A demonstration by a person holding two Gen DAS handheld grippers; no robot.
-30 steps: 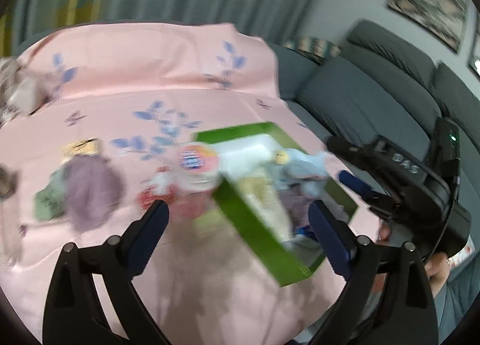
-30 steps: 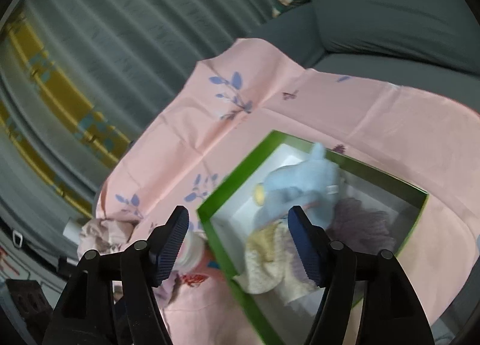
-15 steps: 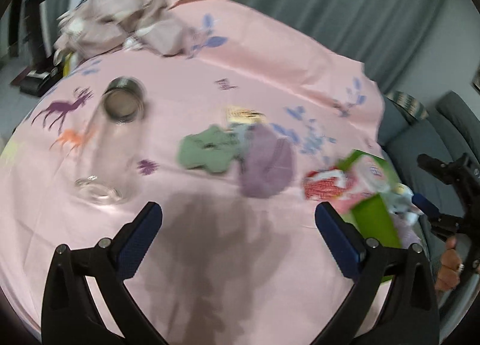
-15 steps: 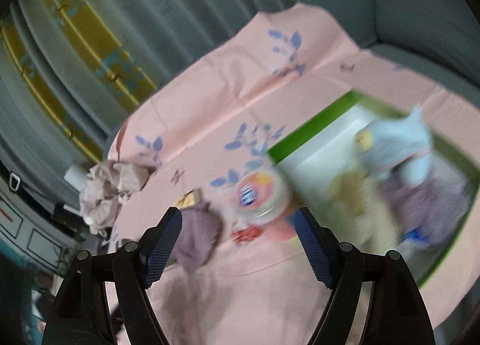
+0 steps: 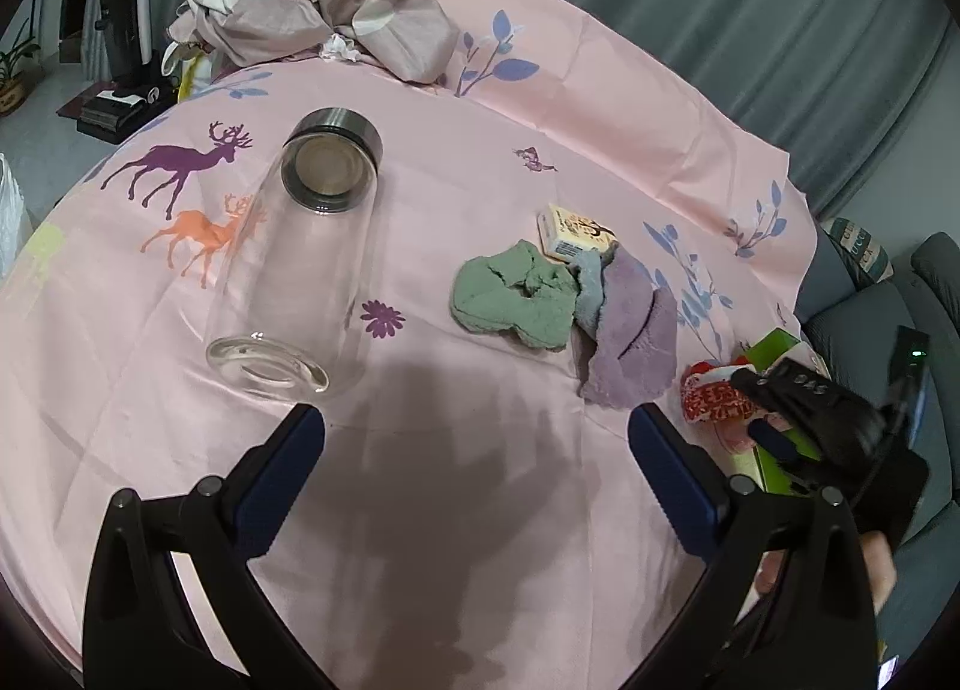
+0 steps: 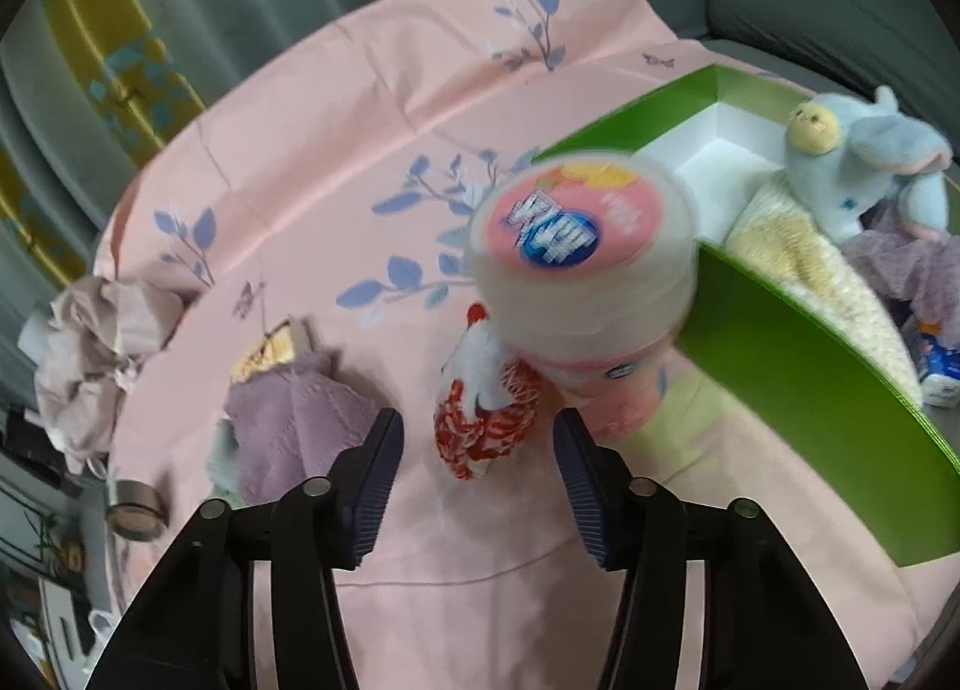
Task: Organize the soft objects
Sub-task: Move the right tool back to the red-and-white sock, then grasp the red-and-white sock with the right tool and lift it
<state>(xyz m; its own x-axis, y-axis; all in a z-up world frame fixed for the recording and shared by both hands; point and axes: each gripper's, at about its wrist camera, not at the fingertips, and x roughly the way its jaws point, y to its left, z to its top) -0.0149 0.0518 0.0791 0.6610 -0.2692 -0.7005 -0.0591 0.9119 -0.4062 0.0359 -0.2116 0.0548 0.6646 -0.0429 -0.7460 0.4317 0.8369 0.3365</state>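
So the right gripper [image 6: 474,447] is closing over the red-and-white soft toy [image 6: 486,408], presumably bound for the green box [image 6: 798,384], while the left gripper [image 5: 474,471] hangs wide apart, empty, near the towels [image 5: 564,306].

Both my wrist cameras look steeply down onto the table [image 5: 480,510]; they share the purple cloth [image 5: 630,342] and red pouch [image 6: 486,414].

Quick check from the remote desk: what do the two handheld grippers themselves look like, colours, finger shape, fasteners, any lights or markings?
Both grippers, left gripper and right gripper, are matte black, with two forked arms fastened by round silver screws. Their fingertips carry dark blue pads, ribbed on the inner face. Seen from the left wrist camera, the right gripper's black body shows pale embossed lettering, too small to read, and a small green light.
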